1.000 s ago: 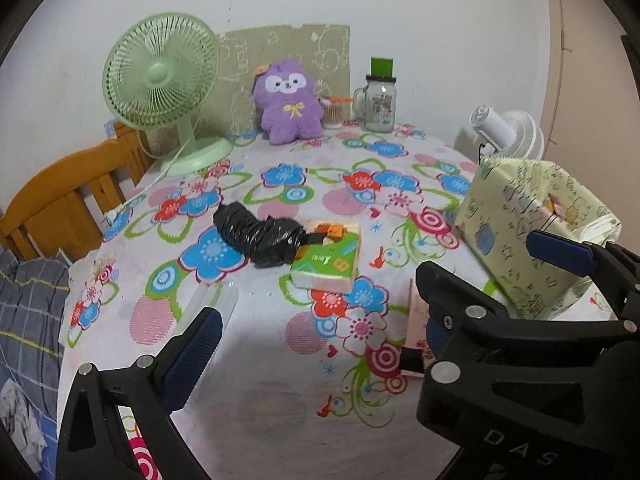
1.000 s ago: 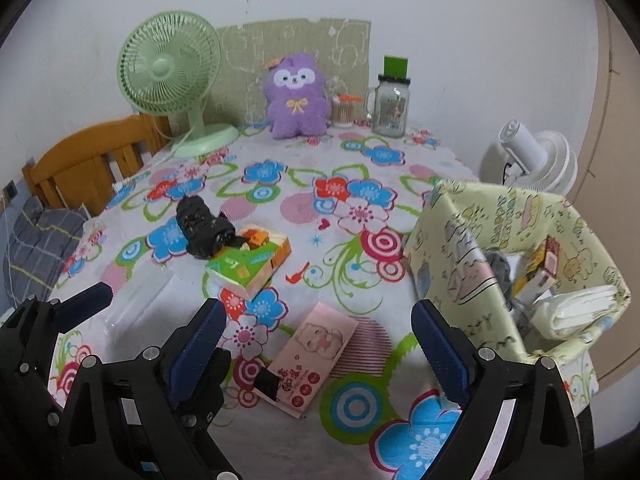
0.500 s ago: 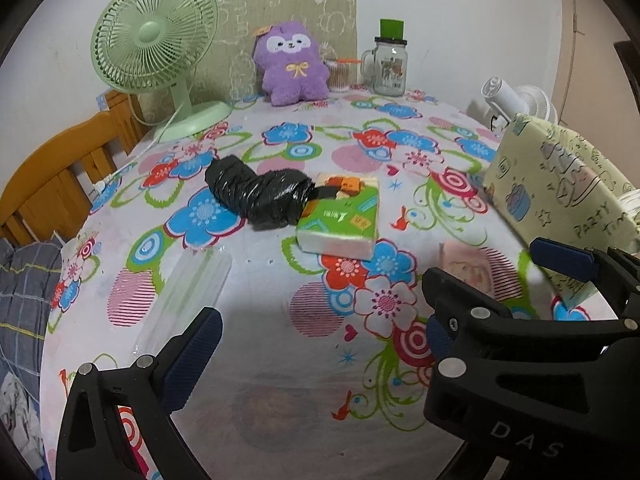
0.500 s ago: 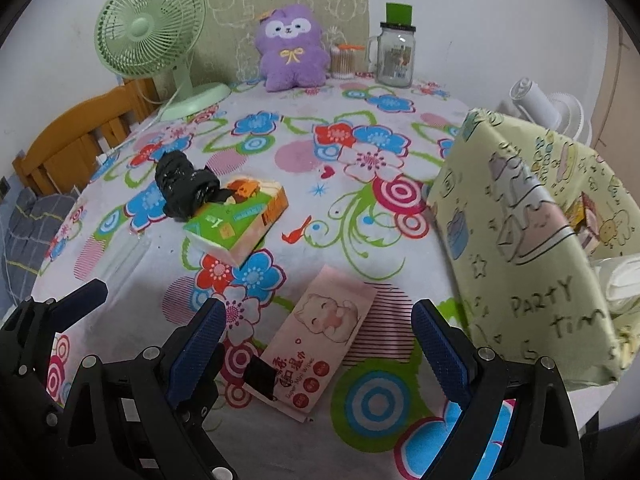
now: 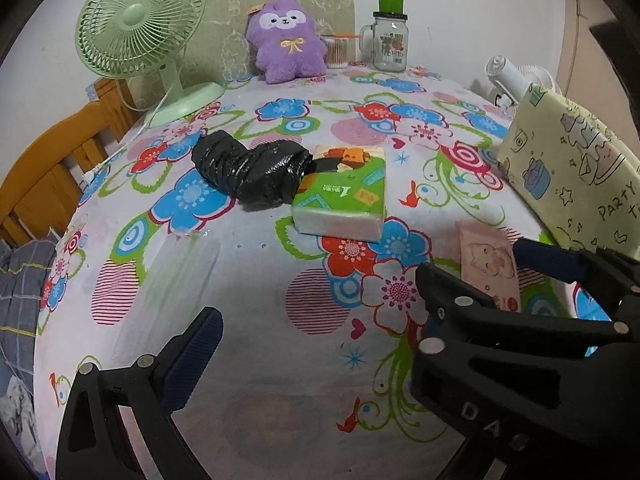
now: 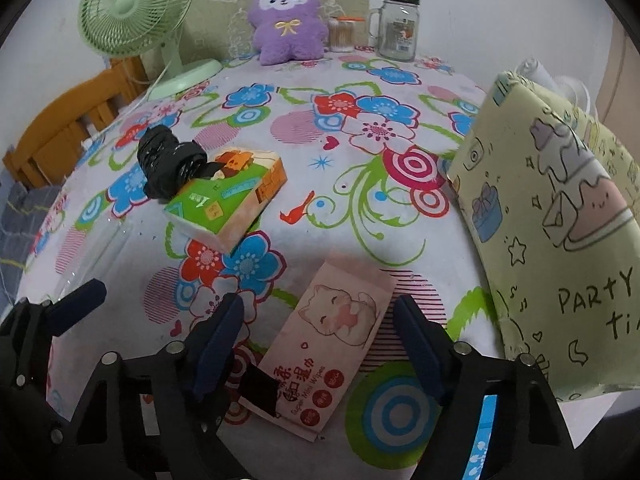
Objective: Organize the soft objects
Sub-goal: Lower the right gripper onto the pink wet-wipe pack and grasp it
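Jaws of the right hand-held gripper (image 6: 316, 334) have just been closing and are now standing apart on both sides of the flat pink wet-wipes pack with a cat drawing (image 6: 320, 354), not yet pressing it. This pack is lying on the flowered table (image 6: 360, 216), near the yellow cartoon-print fabric bag (image 6: 560, 240). I judge the grasping step is beginning; next the jaws must close further on the pack. The left hand-held gripper (image 5: 316, 312) is hanging apart, holding nothing.

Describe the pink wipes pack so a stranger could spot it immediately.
On the flowered tablecloth, look at the near edge beside the yellow cartoon bag. The wipes pack lies flat there, between the right gripper's fingers. It alone is pink, with a cat drawing.
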A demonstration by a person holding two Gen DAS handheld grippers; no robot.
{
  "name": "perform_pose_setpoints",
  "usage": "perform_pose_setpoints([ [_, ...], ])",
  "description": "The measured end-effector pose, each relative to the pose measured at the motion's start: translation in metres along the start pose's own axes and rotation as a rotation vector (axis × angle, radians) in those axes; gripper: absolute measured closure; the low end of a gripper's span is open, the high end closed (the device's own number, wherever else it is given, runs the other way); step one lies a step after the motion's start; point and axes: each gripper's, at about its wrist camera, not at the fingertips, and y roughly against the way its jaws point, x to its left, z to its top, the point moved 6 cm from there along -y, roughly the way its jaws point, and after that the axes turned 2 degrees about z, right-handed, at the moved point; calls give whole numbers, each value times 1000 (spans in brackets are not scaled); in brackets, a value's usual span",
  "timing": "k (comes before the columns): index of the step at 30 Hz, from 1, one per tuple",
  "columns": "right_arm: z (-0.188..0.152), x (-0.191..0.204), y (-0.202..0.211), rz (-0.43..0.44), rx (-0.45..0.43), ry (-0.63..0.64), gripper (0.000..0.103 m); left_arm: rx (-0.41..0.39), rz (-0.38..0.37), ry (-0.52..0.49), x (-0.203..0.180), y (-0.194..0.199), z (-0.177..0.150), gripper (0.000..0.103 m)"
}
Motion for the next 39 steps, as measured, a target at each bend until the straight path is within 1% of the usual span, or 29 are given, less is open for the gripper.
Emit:
perform_pose_setpoints([
  [2,1,0,0,-25,-2,10,42,1,-7,-2,0,-2,0,1],
  [3,2,1,0,-32,-1,19,45,2,-13,-2,0,-2,0,1],
  [5,3,4,0,-26,-3,37,56,-1,-13,-6,-1,-2,0,1],
  [6,3,5,0,-23,-4,42,60,-2,-13,-8,-1,-2,1,1],
  [10,7,9,-2,-21,-8,52,61,-4,-10,-14,2,-3,2,1],
  [24,25,41,5,10,-59,86,61,-35,73,-6,40,1,13,1],
  [34,36,62,9,20,-81,99,61,-80,103,-19,65,9,21,1],
  [36,37,65,7,20,-79,102,61,-80,112,-10,71,7,22,3],
  [37,38,67,7,19,-78,103,61,-78,108,-5,74,6,22,5],
  [39,38,69,5,14,-75,108,61,-73,95,7,79,2,22,7],
])
